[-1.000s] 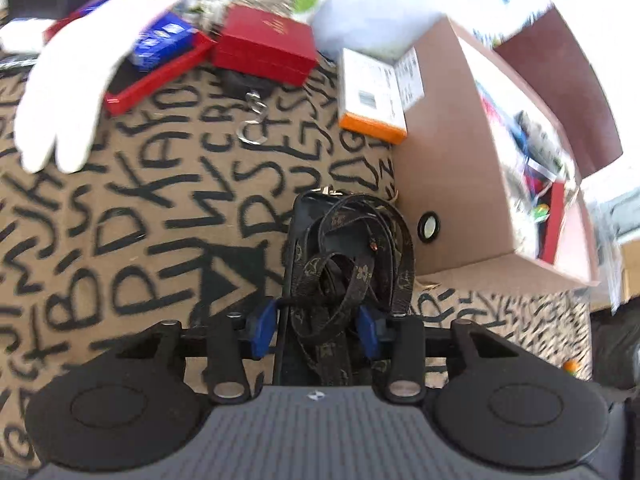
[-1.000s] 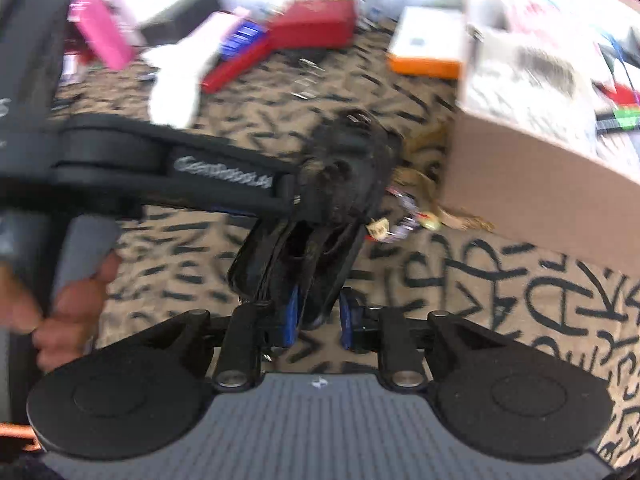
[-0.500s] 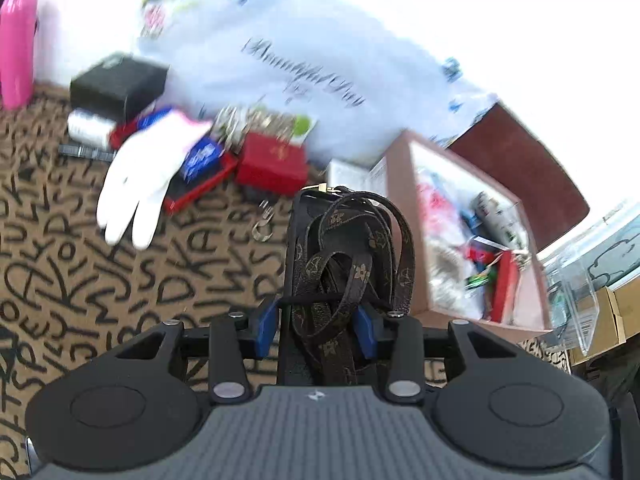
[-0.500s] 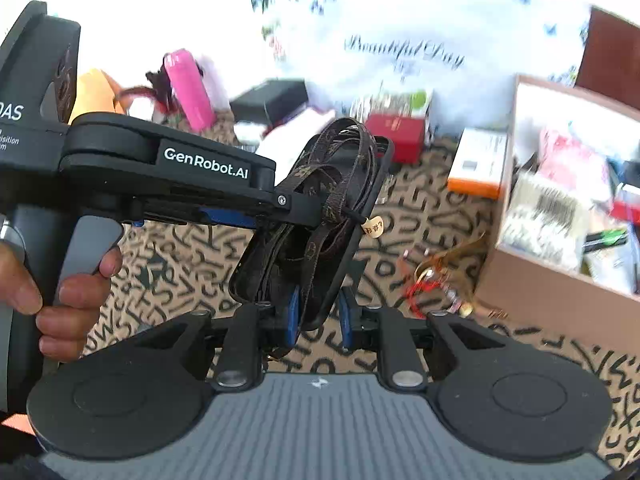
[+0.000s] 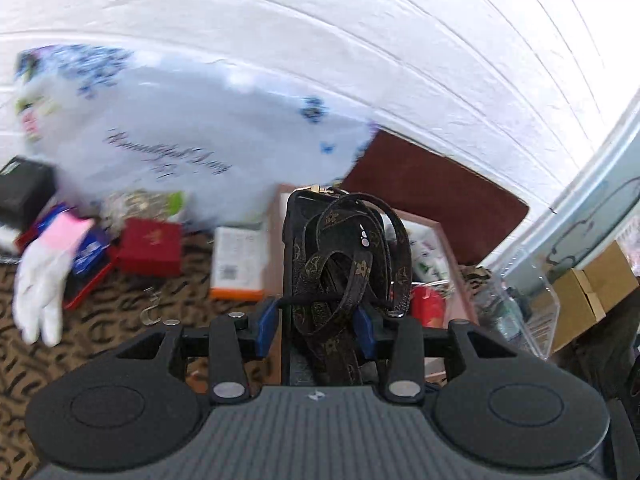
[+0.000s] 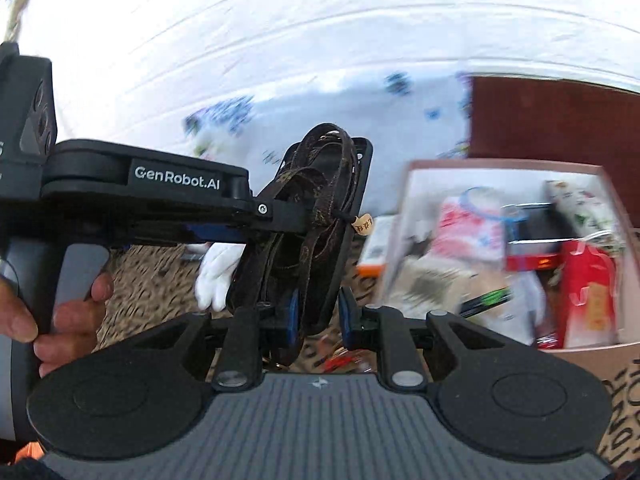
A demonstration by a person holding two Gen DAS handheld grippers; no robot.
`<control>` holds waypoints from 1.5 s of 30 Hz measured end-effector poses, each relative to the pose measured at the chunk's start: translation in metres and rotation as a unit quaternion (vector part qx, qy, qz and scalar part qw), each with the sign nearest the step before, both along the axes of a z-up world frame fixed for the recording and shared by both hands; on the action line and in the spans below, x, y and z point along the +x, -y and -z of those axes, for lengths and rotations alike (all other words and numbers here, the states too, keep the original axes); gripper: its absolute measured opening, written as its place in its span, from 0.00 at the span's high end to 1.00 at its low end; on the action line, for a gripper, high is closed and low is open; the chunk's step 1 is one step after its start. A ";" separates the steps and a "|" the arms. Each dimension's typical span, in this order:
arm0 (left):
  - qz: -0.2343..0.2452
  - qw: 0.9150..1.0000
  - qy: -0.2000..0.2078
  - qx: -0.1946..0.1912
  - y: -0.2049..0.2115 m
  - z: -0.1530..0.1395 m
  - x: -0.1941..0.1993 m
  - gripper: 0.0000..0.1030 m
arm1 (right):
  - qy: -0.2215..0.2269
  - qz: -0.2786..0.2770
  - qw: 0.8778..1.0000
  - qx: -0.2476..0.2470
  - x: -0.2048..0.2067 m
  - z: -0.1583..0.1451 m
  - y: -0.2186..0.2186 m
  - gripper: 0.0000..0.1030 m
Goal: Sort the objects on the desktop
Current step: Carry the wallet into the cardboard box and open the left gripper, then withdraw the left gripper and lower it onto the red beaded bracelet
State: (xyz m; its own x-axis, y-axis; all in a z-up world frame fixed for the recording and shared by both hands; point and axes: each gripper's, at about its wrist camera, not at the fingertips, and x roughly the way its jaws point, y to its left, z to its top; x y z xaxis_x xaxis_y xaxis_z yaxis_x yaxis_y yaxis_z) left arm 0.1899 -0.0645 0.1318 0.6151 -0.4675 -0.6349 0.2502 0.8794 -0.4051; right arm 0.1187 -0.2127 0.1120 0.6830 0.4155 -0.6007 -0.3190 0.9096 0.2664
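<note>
Black case: phone case (image 5: 298, 240) wrapped in brown monogram strap (image 5: 352, 264), raised off bench (image 5: 120, 300), upright, held from two sides.
Left gripper (image 5: 316, 326): jaws clamped across lower body of case, strap loops caught between blue pads.
Right gripper (image 6: 318, 318): jaws set around bottom edge of case; left pad touching, right pad seemingly a little clear, so grip not certain.
Handling, judged: light; shell stiff, strap soft and prone to slip or snag; small tag (image 6: 363, 225) dangling at 3 o'clock of case.
Best hold: rigid edges low down, never loose loops alone.
Sorting box (image 6: 520, 256): open, crowded, at 3 o'clock of case in right view.
Elsewhere: white glove (image 5: 40, 280) at 9 o'clock, red box (image 5: 150, 246) at 10 o'clock.
</note>
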 end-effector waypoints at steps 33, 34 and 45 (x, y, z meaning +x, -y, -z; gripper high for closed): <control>-0.072 0.993 -0.085 0.025 0.035 0.077 0.123 0.10 | -0.083 0.093 0.991 -0.055 0.153 0.080 0.042 0.32; -0.070 0.994 -0.086 0.024 0.034 0.076 0.118 0.09 | -0.082 0.098 0.990 -0.057 0.152 0.078 0.042 0.22; -0.063 0.992 -0.067 0.092 0.034 0.060 0.076 0.08 | -0.059 0.101 0.991 -0.068 0.114 0.050 0.032 0.13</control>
State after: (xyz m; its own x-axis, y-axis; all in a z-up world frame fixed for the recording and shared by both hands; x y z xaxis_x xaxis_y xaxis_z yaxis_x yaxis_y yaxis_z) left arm 0.2661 -0.0983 0.0720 0.5662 -0.2609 -0.7819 0.0880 0.9623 -0.2574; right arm 0.2326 -0.2443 0.0625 0.6652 0.1874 -0.7228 -0.1011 0.9817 0.1615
